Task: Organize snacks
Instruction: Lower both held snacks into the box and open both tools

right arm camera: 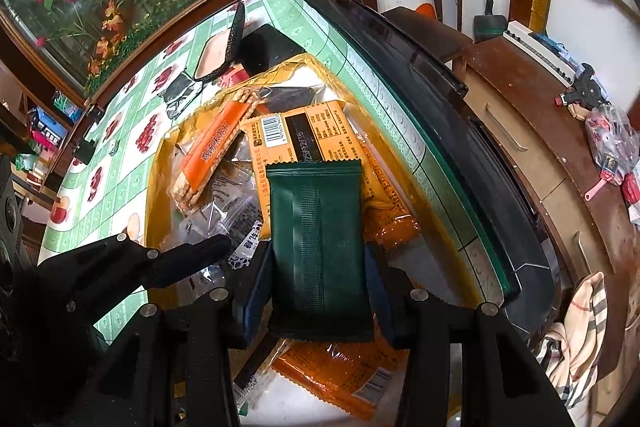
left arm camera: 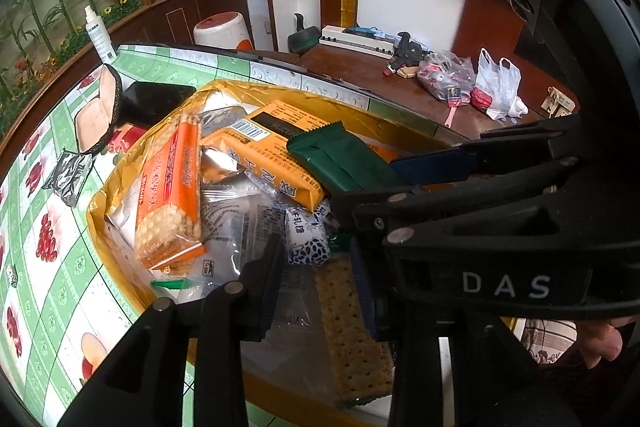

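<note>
My right gripper (right arm camera: 318,291) angles down, pinching the green packet (right arm camera: 320,247); left gripper (left arm camera: 316,283) spread, empty — tray (left arm camera: 120,163) contents half hidden.

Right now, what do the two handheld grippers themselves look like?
Both are matte black plastic. The left gripper has linkage arms with round silver rivets and dark blue pads. The right gripper looks alike; its body reads "DAS" in pale letters, below a green light.

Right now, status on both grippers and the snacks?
Right gripper shut on green packet. Left gripper open, empty, over snack box. Nothing in the way.
</note>
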A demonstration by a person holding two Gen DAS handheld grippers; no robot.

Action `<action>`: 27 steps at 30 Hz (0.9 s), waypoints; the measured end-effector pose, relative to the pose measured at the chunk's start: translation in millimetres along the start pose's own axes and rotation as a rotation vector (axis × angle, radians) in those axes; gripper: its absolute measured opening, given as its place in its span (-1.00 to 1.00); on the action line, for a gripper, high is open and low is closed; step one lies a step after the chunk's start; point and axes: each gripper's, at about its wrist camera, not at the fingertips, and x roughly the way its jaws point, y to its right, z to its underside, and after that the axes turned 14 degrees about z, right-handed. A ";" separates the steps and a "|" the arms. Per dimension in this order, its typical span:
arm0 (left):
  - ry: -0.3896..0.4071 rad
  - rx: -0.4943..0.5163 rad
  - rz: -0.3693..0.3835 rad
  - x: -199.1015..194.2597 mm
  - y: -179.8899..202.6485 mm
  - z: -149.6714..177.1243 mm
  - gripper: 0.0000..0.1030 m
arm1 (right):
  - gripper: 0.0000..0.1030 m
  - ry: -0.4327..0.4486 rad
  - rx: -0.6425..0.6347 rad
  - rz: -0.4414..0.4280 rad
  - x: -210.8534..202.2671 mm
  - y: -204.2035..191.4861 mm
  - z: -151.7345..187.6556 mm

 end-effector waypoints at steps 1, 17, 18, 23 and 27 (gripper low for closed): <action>0.000 0.000 0.000 0.2 0.8 0.3 -0.35 | 0.00 -0.002 0.000 -0.001 0.0 0.2 0.4; -0.004 0.002 0.004 1.0 3.2 3.9 -0.23 | 0.02 -0.006 0.008 0.000 -1.6 -0.7 5.2; -0.005 0.002 0.005 1.3 3.2 3.7 -0.21 | 0.03 -0.007 0.010 0.001 -1.8 -0.6 6.1; -0.009 0.010 0.010 2.0 4.6 5.6 -0.21 | 0.06 -0.009 0.020 0.002 -4.1 1.3 8.0; -0.008 0.016 0.012 0.5 5.5 6.0 -0.02 | 0.08 -0.008 0.027 0.009 -5.2 2.6 10.0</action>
